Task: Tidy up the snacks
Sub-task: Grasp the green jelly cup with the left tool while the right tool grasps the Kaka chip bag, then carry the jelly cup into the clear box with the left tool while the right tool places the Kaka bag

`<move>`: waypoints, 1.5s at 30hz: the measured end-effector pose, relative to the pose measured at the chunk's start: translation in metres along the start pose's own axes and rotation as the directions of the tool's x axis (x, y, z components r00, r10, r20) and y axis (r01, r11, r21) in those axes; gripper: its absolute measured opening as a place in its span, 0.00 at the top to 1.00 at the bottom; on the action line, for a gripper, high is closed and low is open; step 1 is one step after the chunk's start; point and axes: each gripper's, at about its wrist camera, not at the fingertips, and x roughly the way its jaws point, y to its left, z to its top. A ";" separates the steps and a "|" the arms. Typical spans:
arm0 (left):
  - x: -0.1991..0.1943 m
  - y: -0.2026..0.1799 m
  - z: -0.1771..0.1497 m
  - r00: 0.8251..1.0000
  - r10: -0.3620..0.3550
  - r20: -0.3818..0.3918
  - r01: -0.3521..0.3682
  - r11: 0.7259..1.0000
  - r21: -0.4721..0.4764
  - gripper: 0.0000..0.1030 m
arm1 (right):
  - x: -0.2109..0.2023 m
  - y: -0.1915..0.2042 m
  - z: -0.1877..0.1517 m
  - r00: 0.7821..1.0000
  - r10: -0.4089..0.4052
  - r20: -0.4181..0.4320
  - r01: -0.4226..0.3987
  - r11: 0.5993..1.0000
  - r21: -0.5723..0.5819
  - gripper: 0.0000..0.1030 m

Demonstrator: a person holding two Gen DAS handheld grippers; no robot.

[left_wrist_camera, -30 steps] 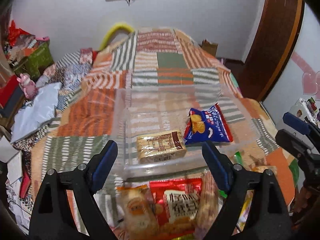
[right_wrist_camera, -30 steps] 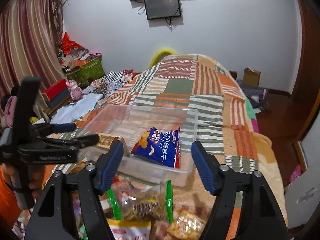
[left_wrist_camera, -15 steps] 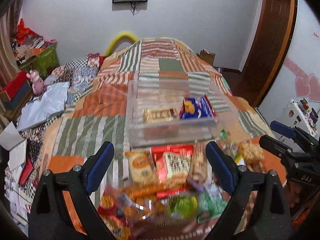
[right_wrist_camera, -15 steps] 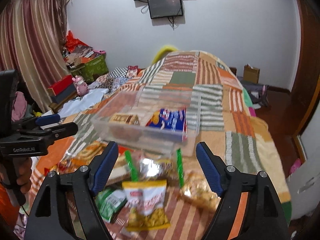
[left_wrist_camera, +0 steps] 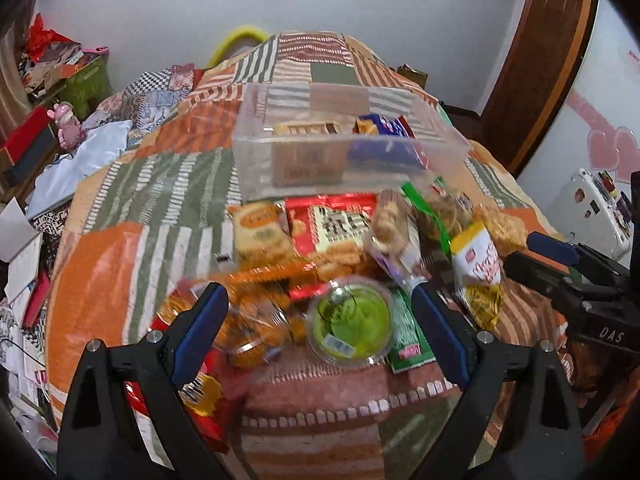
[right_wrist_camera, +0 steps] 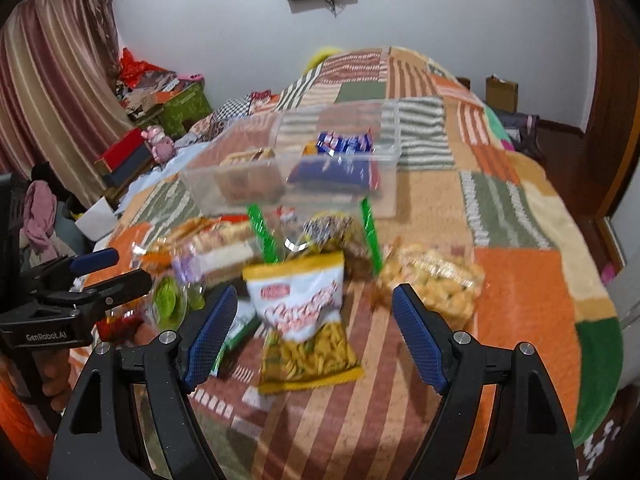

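Left wrist view: the left gripper [left_wrist_camera: 320, 320] sits at the bottom of the frame with its blue-padded fingers [left_wrist_camera: 198, 328] spread wide and nothing between them. Just above the gap, in the lower centre, lies a round clear tub with green contents [left_wrist_camera: 350, 326]. Around it a heap of snack packets covers the patchwork bedspread [left_wrist_camera: 120, 280]: a red packet with white lettering [left_wrist_camera: 332, 228] at centre, a tan biscuit packet [left_wrist_camera: 260, 232] just left of it, and a yellow-and-white chip bag [left_wrist_camera: 478, 276] to the right. Above the heap, in the upper centre, stands a clear plastic bin [left_wrist_camera: 256, 160] holding a brown biscuit pack [left_wrist_camera: 308, 156] and a blue snack bag [left_wrist_camera: 384, 148] side by side. The right gripper [left_wrist_camera: 552, 260] enters at the right edge, apart from the snacks.

Right wrist view: the right gripper's fingers [right_wrist_camera: 420, 340] are likewise spread at the bottom and grip nothing. The yellow-and-white chip bag lies flat at centre, just above the gap. A clear bag of golden puffs [right_wrist_camera: 436, 280] lies to its right, and two green-edged packets [right_wrist_camera: 262, 234] above it. The bin stands in the upper centre. The left gripper shows at the left edge, fingers parted, beside the green tub.
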 end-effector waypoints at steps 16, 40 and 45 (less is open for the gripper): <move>0.025 -0.024 -0.018 0.999 -0.028 -0.034 0.030 0.998 0.062 0.27 | 0.027 0.007 -0.019 0.996 0.027 -0.087 -0.028 1.000 -0.014 0.46; -0.012 -0.010 -0.004 0.996 -0.075 0.055 0.075 0.997 -0.004 0.43 | 0.002 0.010 -0.006 0.998 0.069 -0.007 -0.070 0.997 -0.021 0.65; -0.026 -0.009 0.013 0.991 -0.079 0.109 0.079 0.997 -0.002 0.43 | -0.007 0.014 0.006 0.997 0.072 0.031 -0.071 0.997 -0.034 0.65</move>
